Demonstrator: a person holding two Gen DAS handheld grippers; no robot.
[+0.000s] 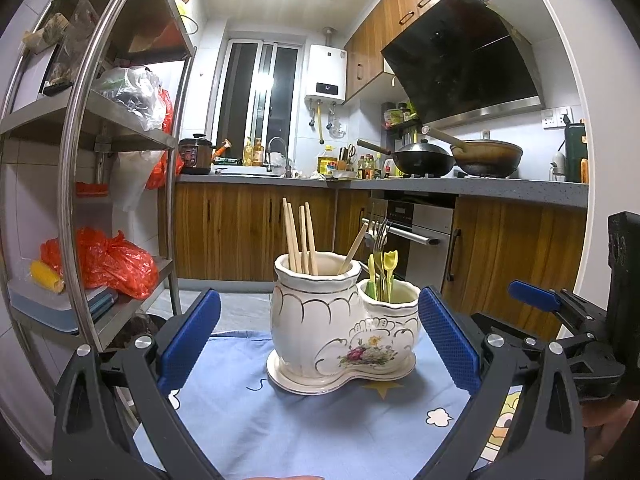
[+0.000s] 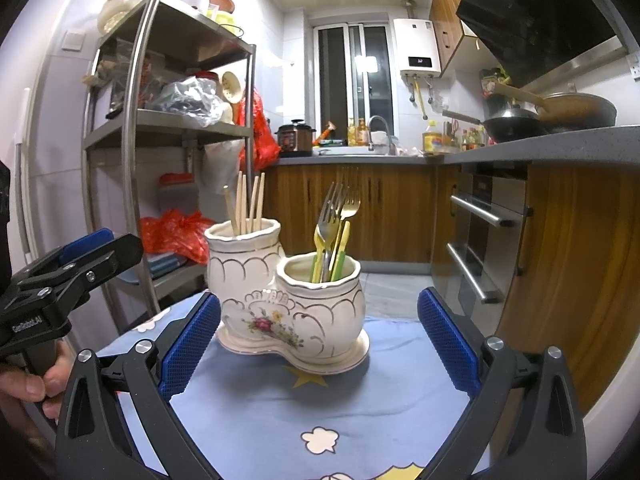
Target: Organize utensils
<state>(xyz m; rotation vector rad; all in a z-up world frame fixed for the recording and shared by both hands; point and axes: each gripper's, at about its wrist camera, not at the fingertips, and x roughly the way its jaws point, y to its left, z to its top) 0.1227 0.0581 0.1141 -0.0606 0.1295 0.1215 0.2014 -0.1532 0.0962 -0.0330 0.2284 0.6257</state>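
A white ceramic double-pot utensil holder (image 1: pixel 340 332) with a flower print stands on a blue cloth (image 1: pixel 320 420); it also shows in the right wrist view (image 2: pixel 292 304). Its taller pot holds several wooden chopsticks (image 1: pixel 300 240) (image 2: pixel 246 206). Its lower pot holds metal forks (image 2: pixel 338 208) and yellow-green plastic utensils (image 1: pixel 384 276) (image 2: pixel 334 252). My left gripper (image 1: pixel 320 340) is open and empty, facing the holder. My right gripper (image 2: pixel 320 340) is open and empty, also facing it. The right gripper shows at the right edge of the left wrist view (image 1: pixel 560 312), the left at the left edge of the right wrist view (image 2: pixel 68 272).
A steel shelf rack (image 1: pixel 80 160) with red bags (image 1: pixel 108 260) stands left. Wooden cabinets (image 1: pixel 240 232) and an oven (image 1: pixel 416 236) lie behind. The grey counter (image 1: pixel 460 186) carries woks (image 1: pixel 424 158), bottles and a rice cooker (image 1: pixel 194 156).
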